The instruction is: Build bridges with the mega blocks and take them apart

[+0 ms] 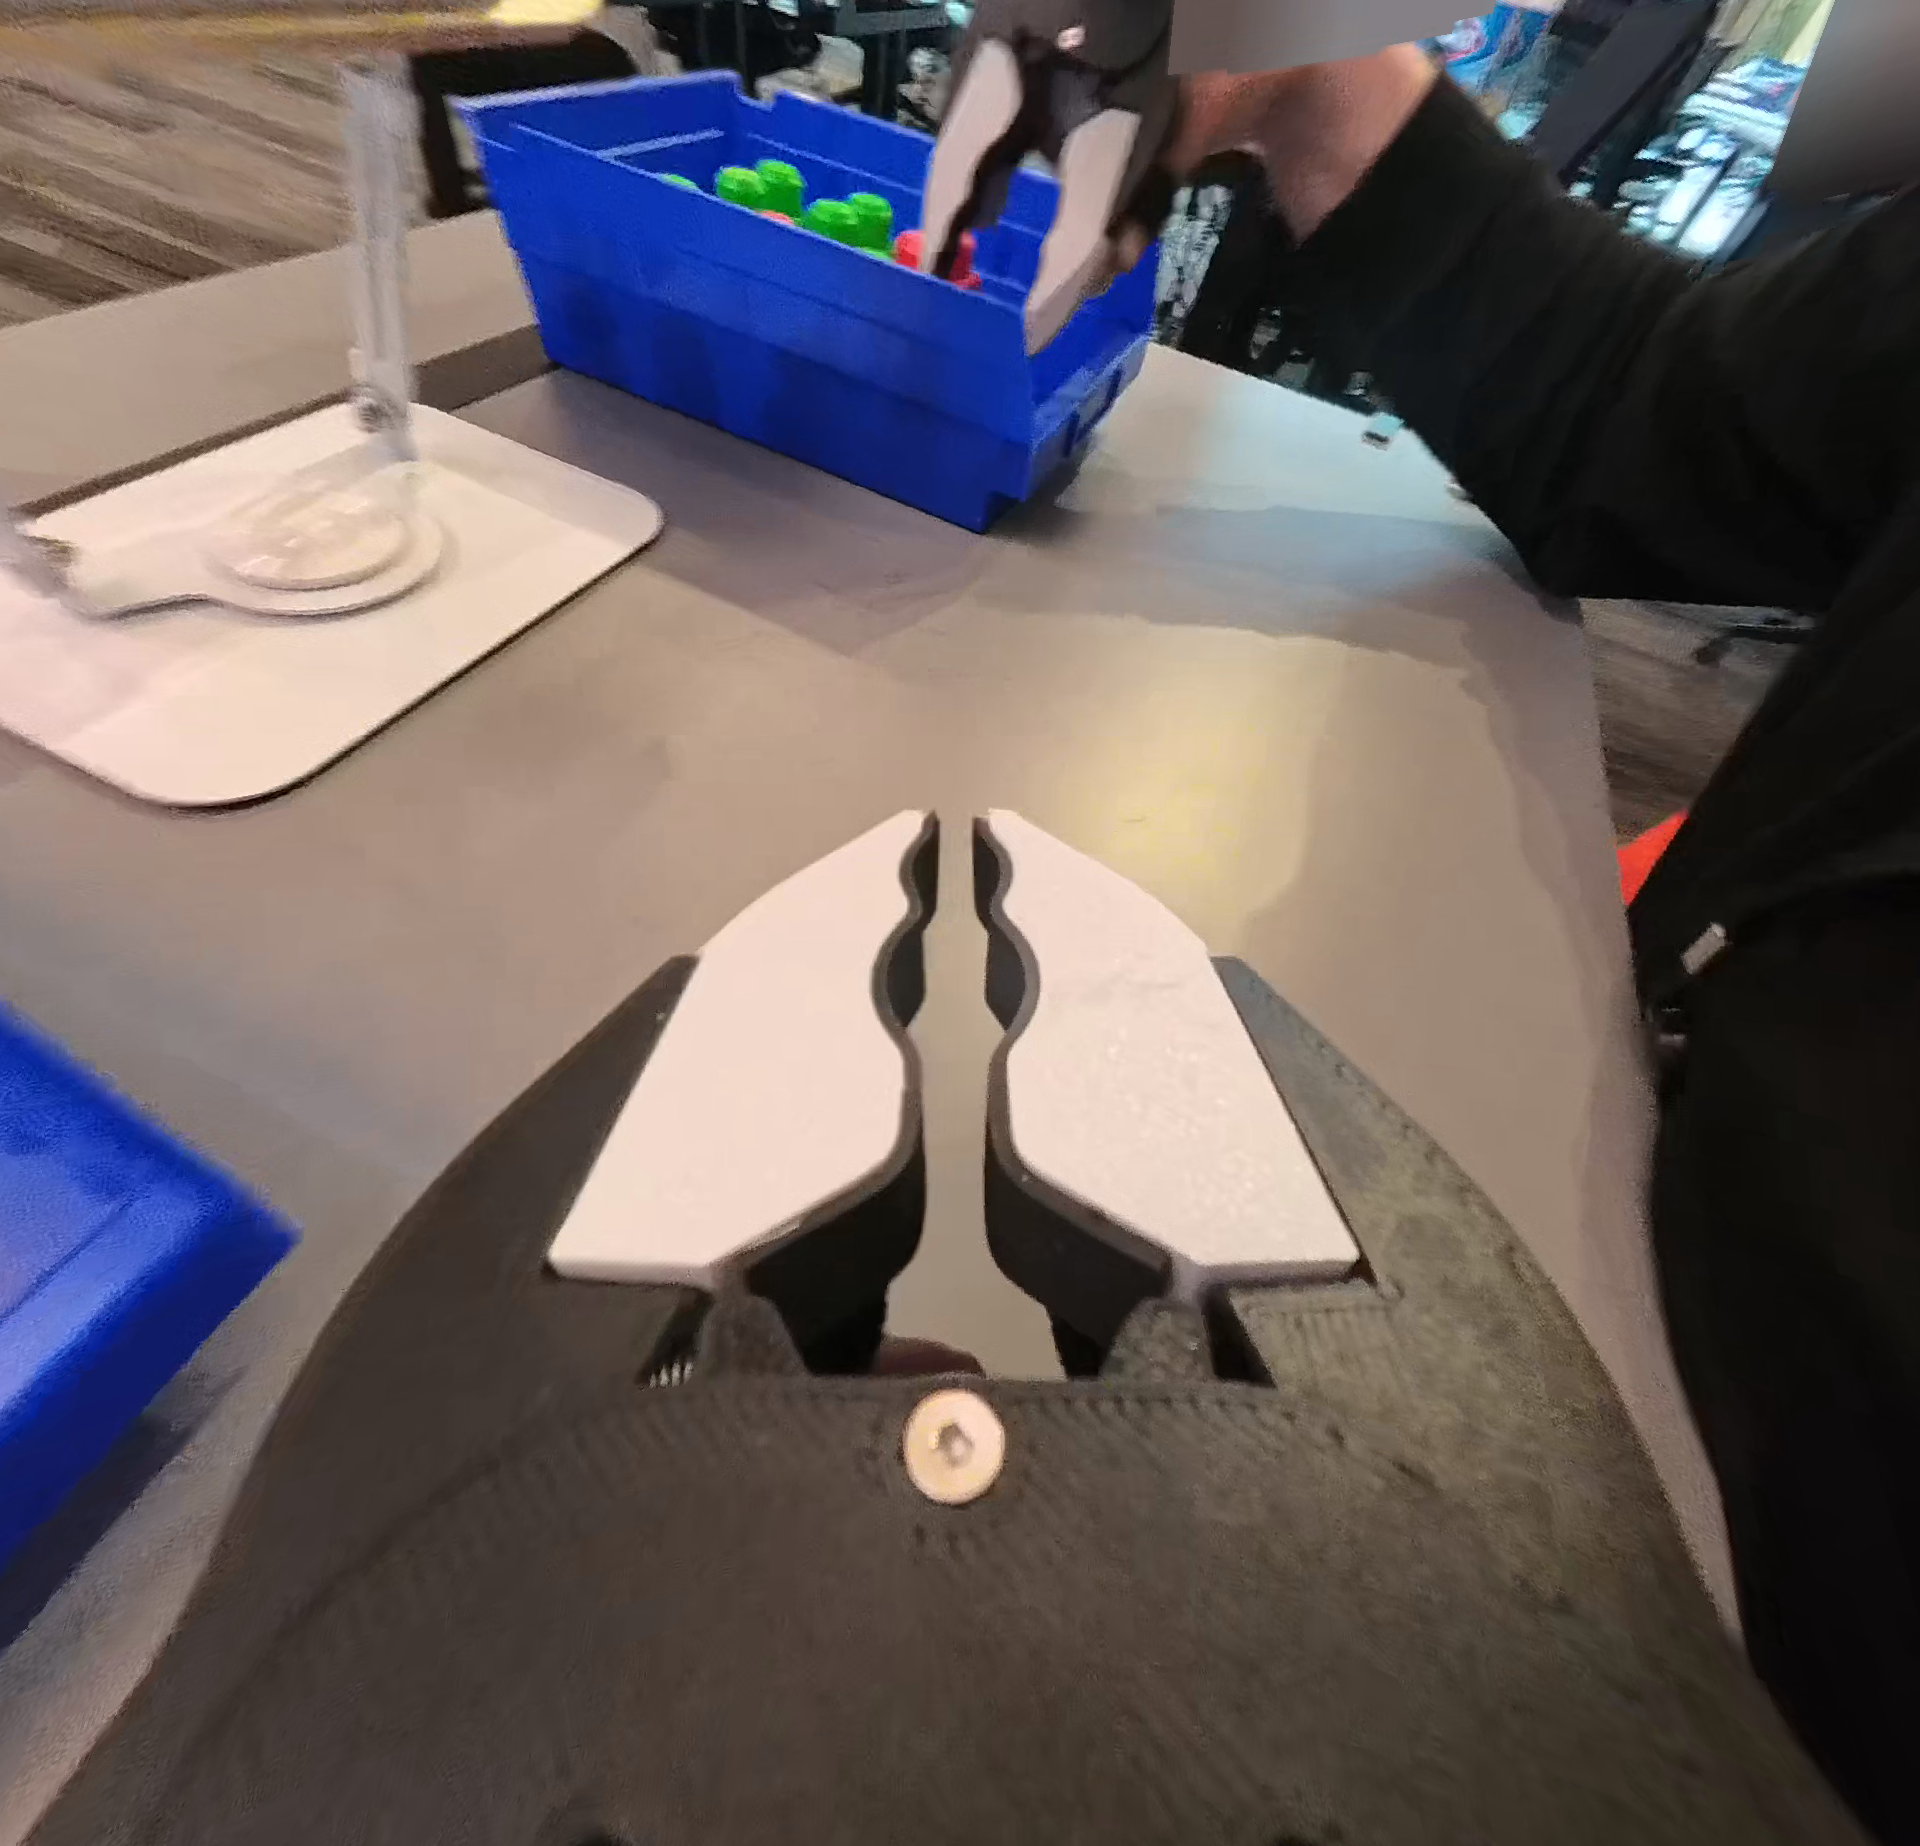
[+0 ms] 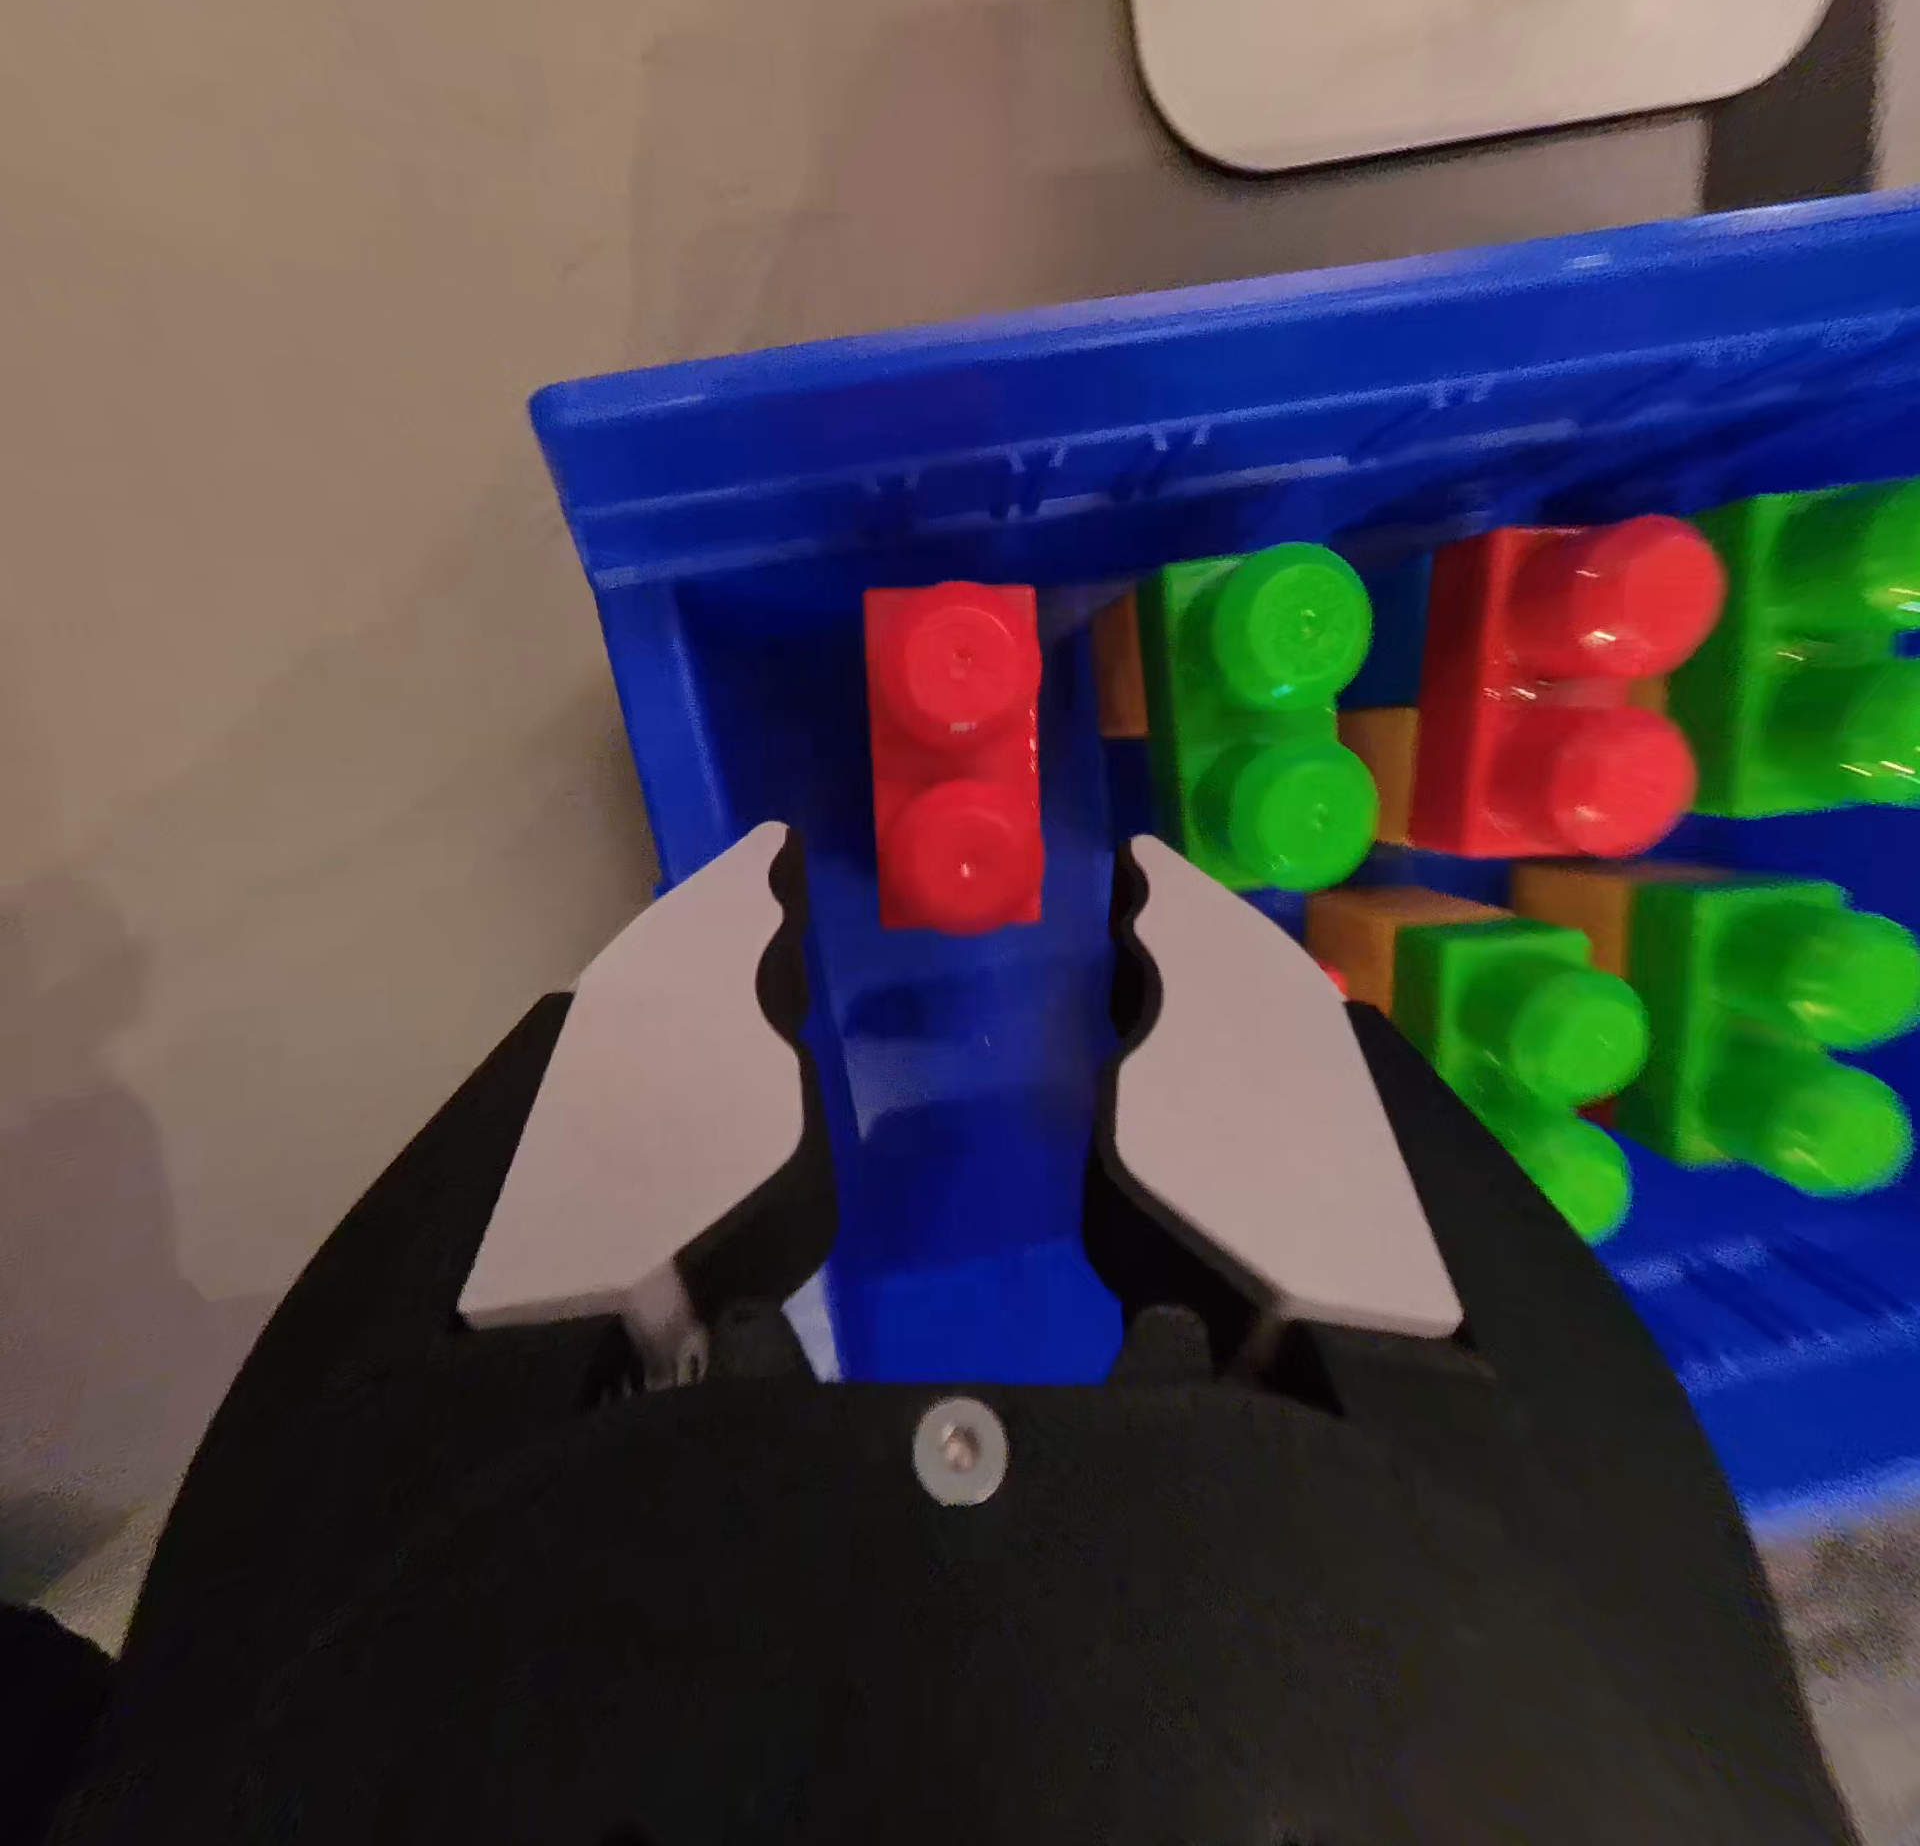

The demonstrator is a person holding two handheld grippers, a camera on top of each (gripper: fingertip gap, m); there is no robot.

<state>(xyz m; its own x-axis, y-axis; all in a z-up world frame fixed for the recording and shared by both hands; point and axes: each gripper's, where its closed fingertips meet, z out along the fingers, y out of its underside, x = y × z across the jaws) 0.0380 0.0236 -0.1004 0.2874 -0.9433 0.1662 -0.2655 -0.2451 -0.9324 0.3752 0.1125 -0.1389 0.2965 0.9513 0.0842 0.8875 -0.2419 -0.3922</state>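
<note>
My right gripper (image 2: pixel 958 846) is open above the end of a blue bin (image 2: pixel 1143 394). A red two-stud block (image 2: pixel 956 757) lies in the bin just past the fingertips, with clear gaps to both pads. More green blocks (image 2: pixel 1273 716), a larger red block (image 2: pixel 1558 695) and brown blocks (image 2: pixel 1361 934) fill the bin beside it. The left wrist view shows the same bin (image 1: pixel 790 342) at the back with the right gripper (image 1: pixel 995 295) over it. My left gripper (image 1: pixel 956 820) hovers over the bare grey table (image 1: pixel 935 653), its fingers a narrow slit apart with nothing between them.
A white stand base (image 1: pixel 312 601) with a clear post sits on the table at the left; it also shows in the right wrist view (image 2: pixel 1455 30). A second blue bin (image 1: pixel 94 1277) is at the near left edge. A person's black sleeve (image 1: pixel 1507 342) reaches in from the right. One gripper's finger ends stand about 35 centimetres off the other's.
</note>
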